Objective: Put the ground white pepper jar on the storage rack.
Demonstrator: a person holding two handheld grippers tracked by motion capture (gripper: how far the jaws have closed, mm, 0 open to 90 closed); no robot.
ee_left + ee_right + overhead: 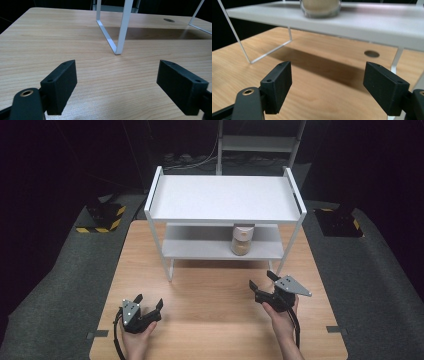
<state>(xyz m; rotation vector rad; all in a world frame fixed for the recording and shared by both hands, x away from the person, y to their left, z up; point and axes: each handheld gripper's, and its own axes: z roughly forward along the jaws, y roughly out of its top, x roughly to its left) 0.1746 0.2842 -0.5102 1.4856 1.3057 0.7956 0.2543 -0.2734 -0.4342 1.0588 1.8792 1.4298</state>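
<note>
We see a table of pale wood grain with a smooth, faintly satin face. The rack looks like white painted metal, matt and even, and the jar on it is clear glossy glass. Both tongs look like matt black plastic.

1. The counter is light wood with a fine grain pattern
2. The shelf rack is plain white throughout, legs and both boards
3. The jar has a white lid and clear glass showing a tan, sandy filling
4. The left tool is black, with a grey plate on top
5. The right tool is black, its three-cornered plate grey
6. The floor blocks are black with yellow-and-black striped edges
7. The floor covering is dark grey
</note>
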